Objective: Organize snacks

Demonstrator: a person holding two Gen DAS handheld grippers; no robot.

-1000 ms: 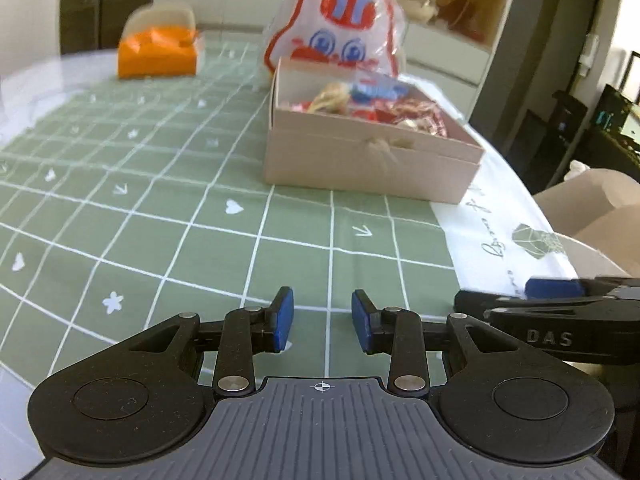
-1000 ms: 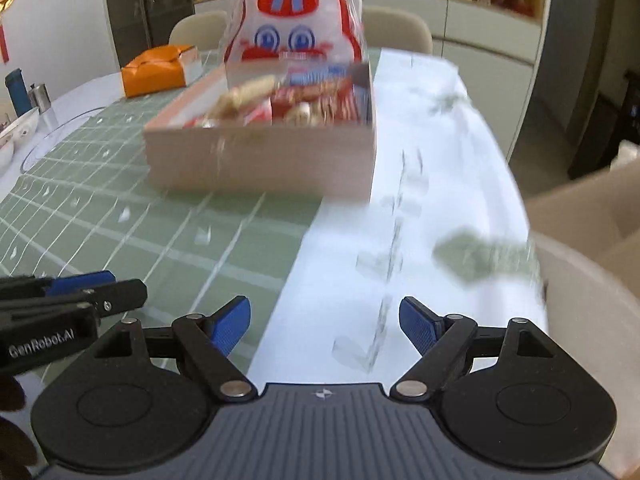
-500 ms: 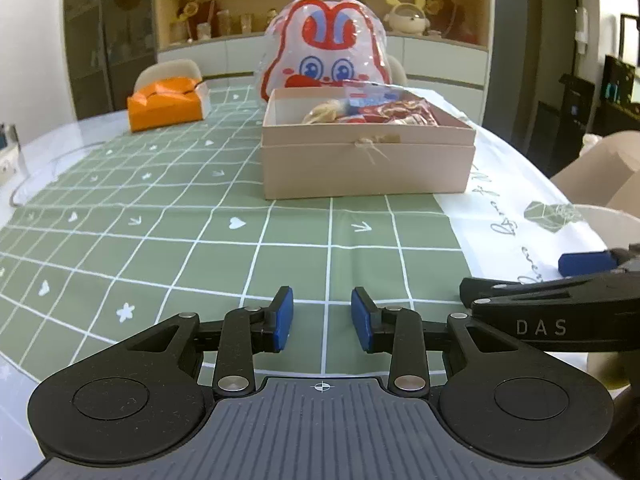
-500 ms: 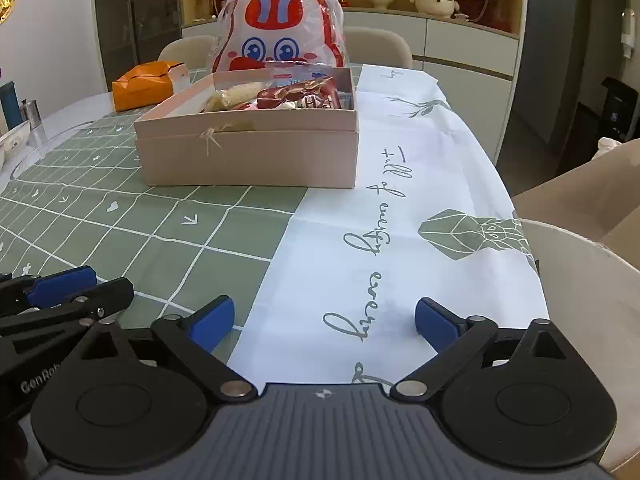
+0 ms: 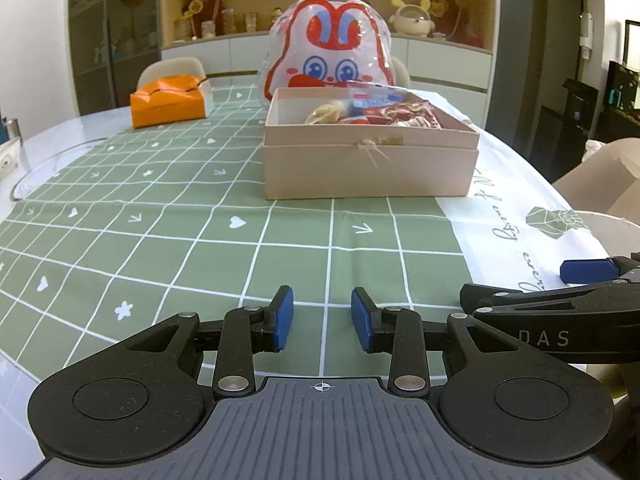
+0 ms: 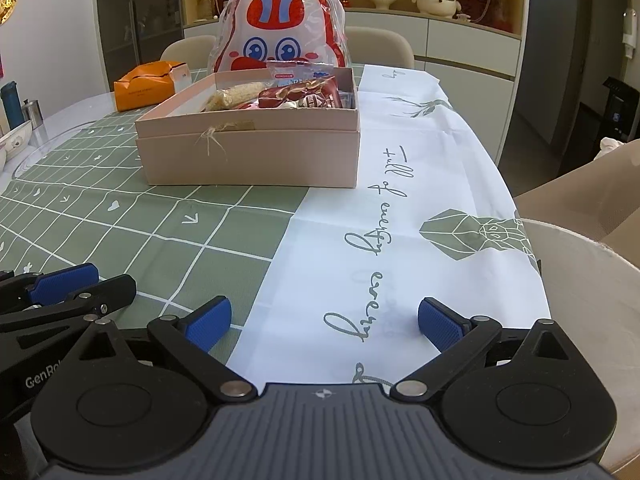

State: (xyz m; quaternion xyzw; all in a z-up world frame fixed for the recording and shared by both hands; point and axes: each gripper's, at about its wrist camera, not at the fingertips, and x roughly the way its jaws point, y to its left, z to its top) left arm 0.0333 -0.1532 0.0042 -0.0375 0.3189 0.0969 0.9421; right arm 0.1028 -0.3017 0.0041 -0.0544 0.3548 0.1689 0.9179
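- Snacks (image 5: 372, 110) heaped in an open pale box (image 5: 370, 168): a red packet, a blue-and-white packet, a pale crumbly piece; piled toward the far right part, rising above the rim, leaving the left end of the box barer.
- Box seated on the green checked cloth (image 5: 160, 240), right end reaching the white printed cloth (image 6: 420, 200); rabbit-face bag (image 5: 328, 48) just behind the far wall, probably a holder for more snacks.
- Orange box (image 5: 168, 100) well apart at far left.
- Left gripper (image 5: 322, 318) parted a little, holding nothing, low at the near edge, aimed squarely at the box.
- Right gripper (image 6: 324, 322) spread wide, also holding nothing, beside the left.
- Fits either snacks gathered in already, or a pile awaiting sorting; no telling which.
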